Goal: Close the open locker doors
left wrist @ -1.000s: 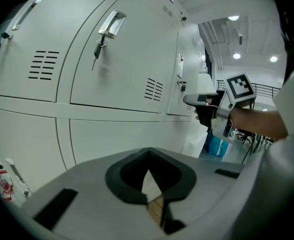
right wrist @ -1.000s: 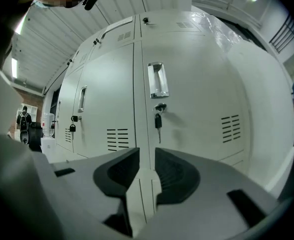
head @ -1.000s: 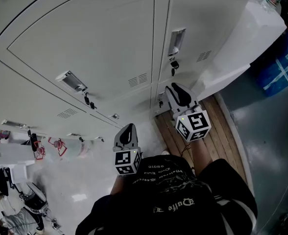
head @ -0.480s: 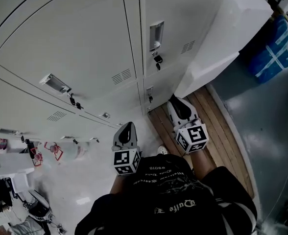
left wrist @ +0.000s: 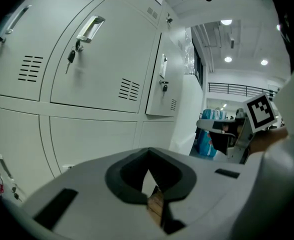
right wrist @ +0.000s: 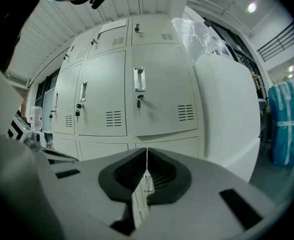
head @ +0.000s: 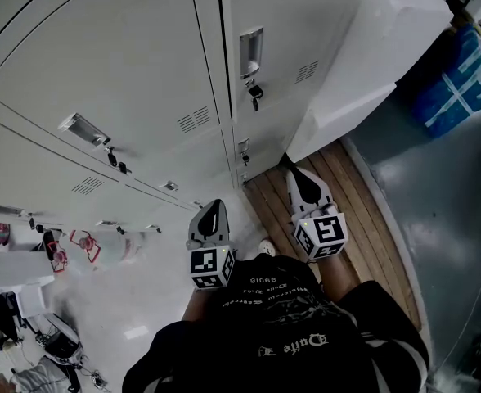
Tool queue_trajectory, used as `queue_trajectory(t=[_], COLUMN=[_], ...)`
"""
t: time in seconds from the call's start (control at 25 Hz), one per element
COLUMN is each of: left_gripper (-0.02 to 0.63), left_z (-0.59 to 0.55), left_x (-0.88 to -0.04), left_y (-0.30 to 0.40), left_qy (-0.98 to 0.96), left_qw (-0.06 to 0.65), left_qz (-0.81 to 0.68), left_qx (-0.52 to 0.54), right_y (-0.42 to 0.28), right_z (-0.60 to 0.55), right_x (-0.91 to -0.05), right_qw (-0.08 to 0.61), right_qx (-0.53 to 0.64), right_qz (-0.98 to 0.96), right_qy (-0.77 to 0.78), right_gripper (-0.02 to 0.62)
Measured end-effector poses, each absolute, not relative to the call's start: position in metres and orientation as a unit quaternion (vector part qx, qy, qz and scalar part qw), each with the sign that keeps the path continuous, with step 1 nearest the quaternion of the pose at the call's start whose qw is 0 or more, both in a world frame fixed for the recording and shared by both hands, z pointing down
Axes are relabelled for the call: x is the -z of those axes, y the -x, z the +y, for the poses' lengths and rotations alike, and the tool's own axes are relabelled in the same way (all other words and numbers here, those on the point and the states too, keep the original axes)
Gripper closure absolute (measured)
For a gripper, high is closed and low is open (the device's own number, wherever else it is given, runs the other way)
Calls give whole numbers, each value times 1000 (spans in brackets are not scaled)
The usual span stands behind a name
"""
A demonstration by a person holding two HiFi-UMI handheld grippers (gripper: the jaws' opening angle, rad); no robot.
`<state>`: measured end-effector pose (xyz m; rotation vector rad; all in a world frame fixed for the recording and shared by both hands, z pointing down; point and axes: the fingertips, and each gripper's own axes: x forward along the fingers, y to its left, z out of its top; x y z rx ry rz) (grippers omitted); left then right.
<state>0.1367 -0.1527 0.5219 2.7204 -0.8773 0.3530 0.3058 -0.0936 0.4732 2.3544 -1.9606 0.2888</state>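
Grey floor (head: 445, 219) out at three o'clock, dull, turning glossy white down at seven. Planks (head: 351, 207) run through the middle, from the foot of the lockers (head: 142, 72) toward five o'clock. The lockers stand across ten to twelve. At one o'clock a big white block (head: 371, 47) stands just beside them, its base along the planks' far edge. Blue wrapped bale (head: 469, 80) at two o'clock, on the grey. Down at eight o'clock there's clutter: a white box (head: 3, 268) and red-and-white bits (head: 81, 242), too small to name.
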Motion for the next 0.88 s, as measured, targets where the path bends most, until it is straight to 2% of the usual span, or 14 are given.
queue_trajectory(t=[0.88], left_gripper=[600], left_z=[-152], left_x=[-513], left_y=[-124], left_qy=[-933], left_qw=[120], left_qz=[-323], left_qx=[-109], right_y=[-298], right_z=[-88], right_x=[-467], right_qw=[35], right_qx=[-71], right_qz=[-638], right_qy=[-766], right_gripper=[592])
